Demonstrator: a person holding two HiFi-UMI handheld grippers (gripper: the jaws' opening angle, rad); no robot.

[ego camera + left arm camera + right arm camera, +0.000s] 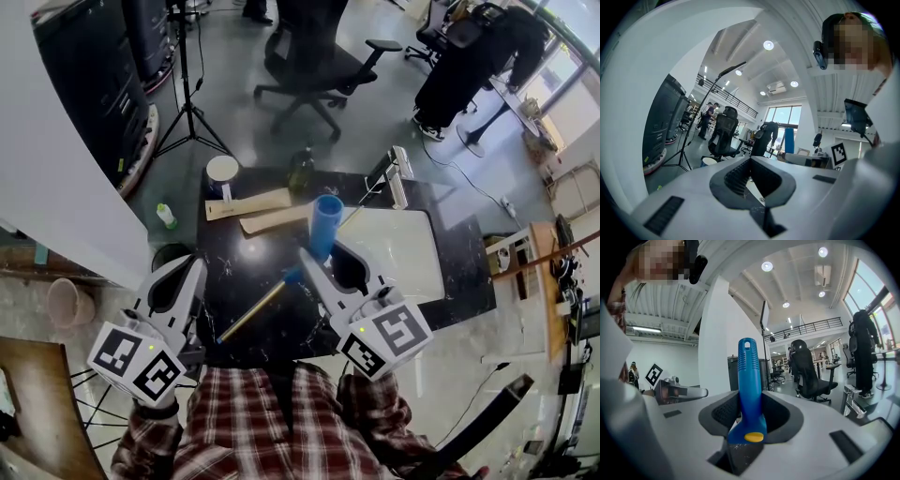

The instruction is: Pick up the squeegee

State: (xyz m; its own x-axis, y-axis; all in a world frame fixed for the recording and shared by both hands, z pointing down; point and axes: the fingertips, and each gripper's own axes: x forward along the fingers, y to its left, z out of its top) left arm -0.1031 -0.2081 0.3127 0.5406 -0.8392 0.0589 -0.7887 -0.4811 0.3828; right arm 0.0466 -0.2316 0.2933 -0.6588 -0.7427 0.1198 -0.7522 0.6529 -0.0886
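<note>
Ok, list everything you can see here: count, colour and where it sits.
squeegee: one, blue handle with brass-coloured bar, upright in the right gripper
table: one, black, in front of the person
board: one, white, on the table's right part
paper wrappers: two, tan, flat at the table's far side
bottle: one, dark, at the table's far edge
office chair: one, black, on the floor beyond the table
tripod: one, black, on the floor, far left
left gripper: one, white, shut, empty
right gripper: one, white, shut on squeegee
</note>
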